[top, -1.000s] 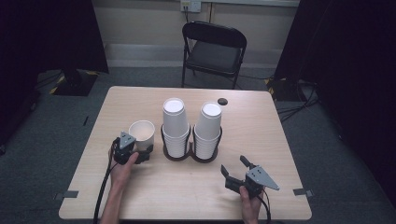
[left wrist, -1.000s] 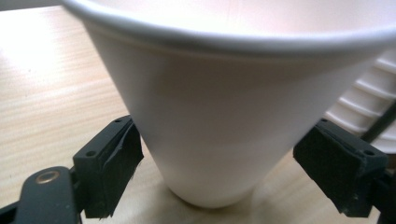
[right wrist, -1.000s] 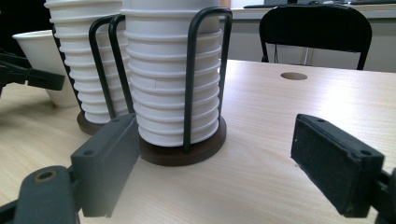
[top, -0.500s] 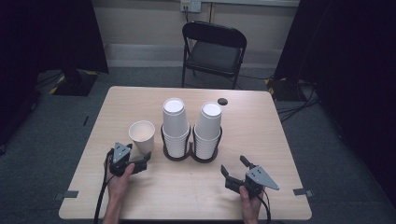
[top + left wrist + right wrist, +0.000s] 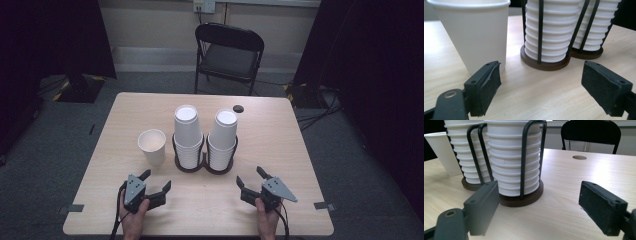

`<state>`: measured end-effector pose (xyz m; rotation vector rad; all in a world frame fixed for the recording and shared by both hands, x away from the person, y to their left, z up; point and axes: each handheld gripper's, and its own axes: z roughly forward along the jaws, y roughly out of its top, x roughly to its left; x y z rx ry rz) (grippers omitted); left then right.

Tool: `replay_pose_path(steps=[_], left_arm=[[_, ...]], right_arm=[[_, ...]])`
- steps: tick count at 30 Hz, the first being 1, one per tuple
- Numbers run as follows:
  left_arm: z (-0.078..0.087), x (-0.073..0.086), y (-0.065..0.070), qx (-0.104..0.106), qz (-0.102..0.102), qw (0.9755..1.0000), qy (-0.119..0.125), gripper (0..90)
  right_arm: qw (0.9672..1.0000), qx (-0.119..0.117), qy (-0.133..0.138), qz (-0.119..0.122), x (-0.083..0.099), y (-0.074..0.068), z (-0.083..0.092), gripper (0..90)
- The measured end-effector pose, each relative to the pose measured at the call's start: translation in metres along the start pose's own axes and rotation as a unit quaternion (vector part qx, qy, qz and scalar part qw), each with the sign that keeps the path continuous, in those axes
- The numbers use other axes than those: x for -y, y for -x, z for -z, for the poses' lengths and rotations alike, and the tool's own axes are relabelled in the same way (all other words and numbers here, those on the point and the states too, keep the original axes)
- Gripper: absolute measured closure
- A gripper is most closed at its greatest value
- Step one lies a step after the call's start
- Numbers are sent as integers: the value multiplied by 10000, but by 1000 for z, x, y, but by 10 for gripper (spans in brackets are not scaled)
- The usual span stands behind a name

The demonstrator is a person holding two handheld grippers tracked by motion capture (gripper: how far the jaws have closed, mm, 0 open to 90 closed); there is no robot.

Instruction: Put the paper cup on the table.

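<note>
At seven o'clock on the table (image 5: 280, 130), the left gripper (image 5: 155, 182) sits low in the person's left hand (image 5: 134, 222), jaws spread wide, nothing between them. Up at its twelve o'clock stands a single cup (image 5: 152, 146), upright, mouth open to the ceiling, just beside the holder (image 5: 204, 166). In the left gripper view that cup (image 5: 472, 32) rises right behind the left pad (image 5: 489, 86), apart from it. Moving to centre: two stacks of upside-down cups, the left stack (image 5: 187, 135) and the right stack (image 5: 222, 138), side by side in the dark wire holder. A small dark hole (image 5: 238, 108) lies at one o'clock. Over at five o'clock, the right gripper (image 5: 250, 180) is gaping too, empty, in the right hand (image 5: 266, 220), the right stack (image 5: 512, 157) dead ahead. Beyond the table, a black chair (image 5: 227, 52).
</note>
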<state>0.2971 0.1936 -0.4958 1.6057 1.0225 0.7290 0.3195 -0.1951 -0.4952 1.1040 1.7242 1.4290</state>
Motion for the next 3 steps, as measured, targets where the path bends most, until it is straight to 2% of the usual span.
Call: replay_pose_path(steps=[3], left_arm=[[3, 2, 3, -66, -159, 9997, 161, 154]], right_arm=[[9996, 91, -254, -84, -2, 1, -4, 163]])
